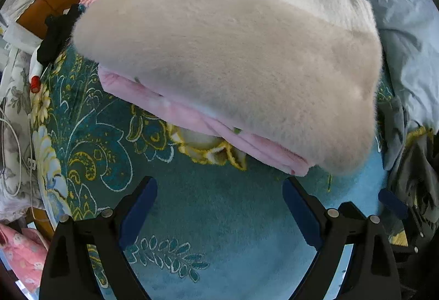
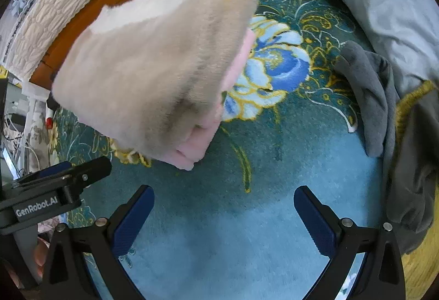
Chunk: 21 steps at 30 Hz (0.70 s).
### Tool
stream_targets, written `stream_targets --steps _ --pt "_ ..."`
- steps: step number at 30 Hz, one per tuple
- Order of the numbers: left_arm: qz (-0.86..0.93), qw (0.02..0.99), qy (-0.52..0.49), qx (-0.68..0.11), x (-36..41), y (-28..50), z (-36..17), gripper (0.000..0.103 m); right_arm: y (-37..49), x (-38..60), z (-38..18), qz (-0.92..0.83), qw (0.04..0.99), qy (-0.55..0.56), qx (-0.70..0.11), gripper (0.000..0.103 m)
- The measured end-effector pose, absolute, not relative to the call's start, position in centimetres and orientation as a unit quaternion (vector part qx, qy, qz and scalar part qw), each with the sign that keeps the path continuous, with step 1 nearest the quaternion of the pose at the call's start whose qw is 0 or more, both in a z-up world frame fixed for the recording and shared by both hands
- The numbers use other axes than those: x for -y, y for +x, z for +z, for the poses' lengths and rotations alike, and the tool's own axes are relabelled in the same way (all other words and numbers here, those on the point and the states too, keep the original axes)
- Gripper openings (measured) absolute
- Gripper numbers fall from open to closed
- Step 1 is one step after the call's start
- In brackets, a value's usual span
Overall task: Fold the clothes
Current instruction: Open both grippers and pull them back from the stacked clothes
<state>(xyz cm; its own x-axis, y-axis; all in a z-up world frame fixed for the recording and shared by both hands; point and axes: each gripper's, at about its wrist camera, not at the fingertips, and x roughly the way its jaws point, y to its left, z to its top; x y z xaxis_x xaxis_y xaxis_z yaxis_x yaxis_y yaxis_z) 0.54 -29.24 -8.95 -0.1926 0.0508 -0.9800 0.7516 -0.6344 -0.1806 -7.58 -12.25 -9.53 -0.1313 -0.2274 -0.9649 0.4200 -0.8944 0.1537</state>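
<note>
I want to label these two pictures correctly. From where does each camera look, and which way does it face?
Left wrist view: sits on the left gripper, looks forward and down at the folded fuzzy beige sweater on the pink garment; its open blue-padded fingers show.
Right wrist view: sits on the right gripper, faces the teal floral rug, the stack to the left and the grey clothes to the right; its open fingers show, with the left gripper at the left edge.
Both share the stack, rug and grey clothes.
</note>
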Motion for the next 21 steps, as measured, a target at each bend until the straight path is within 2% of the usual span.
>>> stream_targets --steps 21 --pt "-0.691 0.275 0.583 -0.327 28.62 0.36 -9.53 0.093 -8.06 11.81 -10.42 -0.752 0.221 0.617 -0.078 0.103"
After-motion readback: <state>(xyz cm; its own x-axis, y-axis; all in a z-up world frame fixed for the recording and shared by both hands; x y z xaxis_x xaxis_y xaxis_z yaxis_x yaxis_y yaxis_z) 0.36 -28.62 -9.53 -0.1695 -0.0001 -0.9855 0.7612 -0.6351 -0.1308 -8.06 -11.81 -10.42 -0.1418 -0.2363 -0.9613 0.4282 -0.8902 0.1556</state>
